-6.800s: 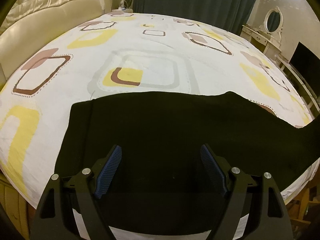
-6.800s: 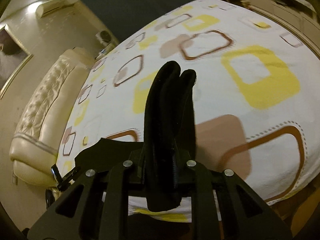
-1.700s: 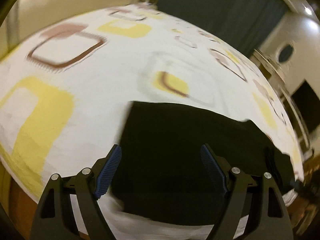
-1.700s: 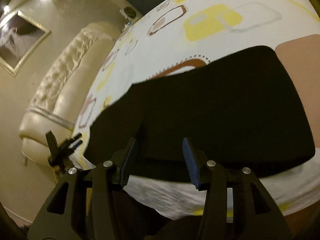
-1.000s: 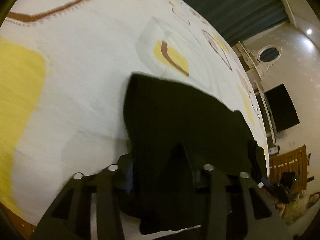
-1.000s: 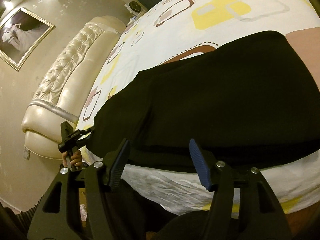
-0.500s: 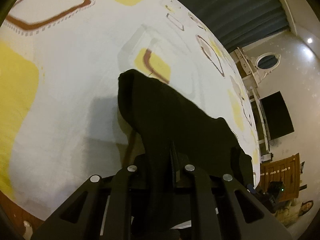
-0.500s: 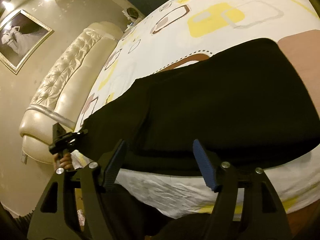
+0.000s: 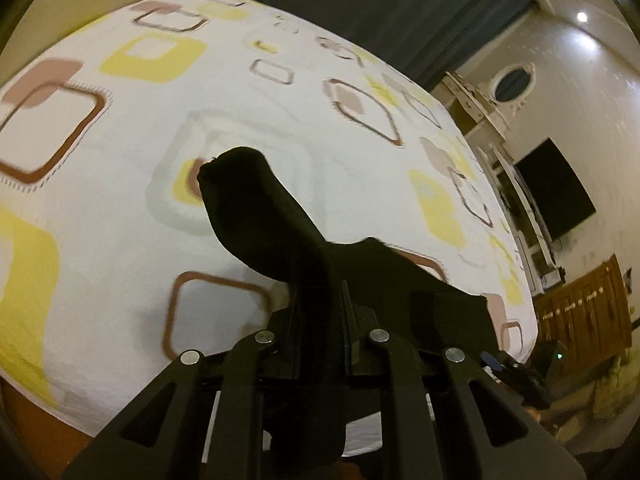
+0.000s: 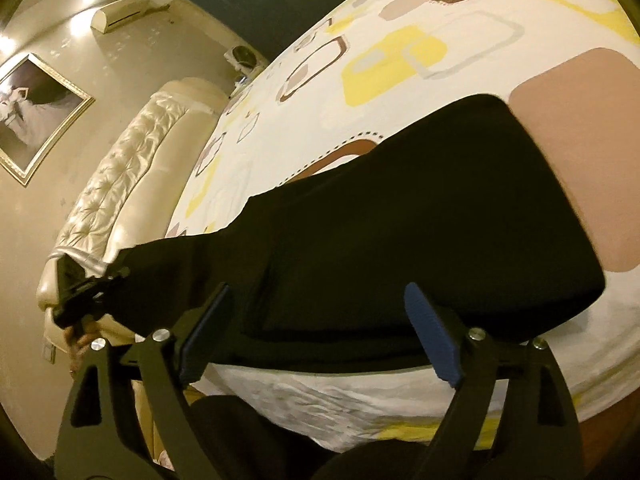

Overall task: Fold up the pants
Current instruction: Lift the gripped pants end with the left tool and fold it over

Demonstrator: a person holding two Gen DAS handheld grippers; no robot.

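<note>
The black pants [image 10: 420,232] lie folded across the near edge of the bed [image 10: 392,68]. My left gripper [image 9: 320,300] is shut on the left end of the pants [image 9: 260,216] and holds that end lifted above the bed [image 9: 120,208], the cloth sticking up past the closed fingers. In the right wrist view the left gripper [image 10: 86,284] shows at the far left with the pants stretched to it. My right gripper [image 10: 316,332] is open and empty, hovering over the near edge of the pants, with blue pads [image 10: 430,336] on each side.
A cream tufted headboard [image 10: 120,184] runs along the bed's left. Dark curtains [image 9: 380,12] hang behind the bed. A dressing table with an oval mirror [image 9: 512,84], a dark TV [image 9: 554,188] and a wooden cabinet [image 9: 584,308] stand to the right.
My left gripper closed on the pants' left end and has lifted it higher off the bed. My right gripper stayed open over the near edge and shifted slightly.
</note>
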